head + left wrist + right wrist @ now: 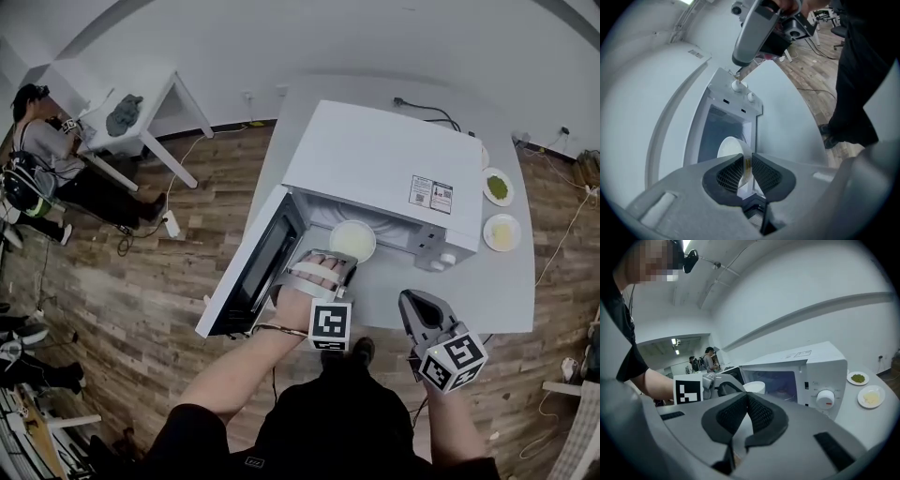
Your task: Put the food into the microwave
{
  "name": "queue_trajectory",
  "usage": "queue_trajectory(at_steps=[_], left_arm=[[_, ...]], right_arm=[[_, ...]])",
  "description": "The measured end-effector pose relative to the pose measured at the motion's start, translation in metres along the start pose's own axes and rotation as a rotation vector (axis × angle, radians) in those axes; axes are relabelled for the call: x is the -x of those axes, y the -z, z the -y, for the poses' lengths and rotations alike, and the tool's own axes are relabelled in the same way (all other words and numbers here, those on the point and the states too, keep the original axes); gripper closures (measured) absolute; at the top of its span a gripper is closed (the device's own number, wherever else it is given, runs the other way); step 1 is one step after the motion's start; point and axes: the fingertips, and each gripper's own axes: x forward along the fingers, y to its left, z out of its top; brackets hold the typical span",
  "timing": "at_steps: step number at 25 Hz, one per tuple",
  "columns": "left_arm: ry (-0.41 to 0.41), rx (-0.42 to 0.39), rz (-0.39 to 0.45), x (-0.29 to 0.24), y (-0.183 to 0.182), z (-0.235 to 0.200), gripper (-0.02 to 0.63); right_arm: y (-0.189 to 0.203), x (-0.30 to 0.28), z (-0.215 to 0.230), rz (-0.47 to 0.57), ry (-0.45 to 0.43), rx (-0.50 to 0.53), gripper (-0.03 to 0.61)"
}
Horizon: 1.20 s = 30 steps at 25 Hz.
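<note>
Left gripper point(747, 163) jaws on bowl point(729, 149) rim

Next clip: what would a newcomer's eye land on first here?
The white microwave in the middle of the table, its door open at the head view's left, stands out first, with the left claw shut on the rim of a white bowl at its mouth. Right of it sit a plate of green food and a plate of pale yellow food. The right claw hangs shut and empty near the table's front edge.
</note>
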Motion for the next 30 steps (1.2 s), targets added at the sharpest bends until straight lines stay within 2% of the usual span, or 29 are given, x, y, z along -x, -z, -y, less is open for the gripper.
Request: queue_trajectory(at_steps=[5, 12, 30], left_arm=[[0.000, 0.014, 0.010, -0.045, 0.007, -0.003, 0.554], [-0.004, 0.006, -0.009, -0.101, 0.021, -0.015, 0.554], [-0.029, -0.012, -0.006, -0.152, 0.024, -0.048, 0.551]], right_arm=[[0.018, -0.023, 0.017, -0.031, -0.016, -0.005, 0.565], [0.033, -0.053, 0.032, -0.009, -0.036, -0.047, 0.565], [0.048, -0.057, 0.061, -0.012, 0.000, -0.095, 0.565]])
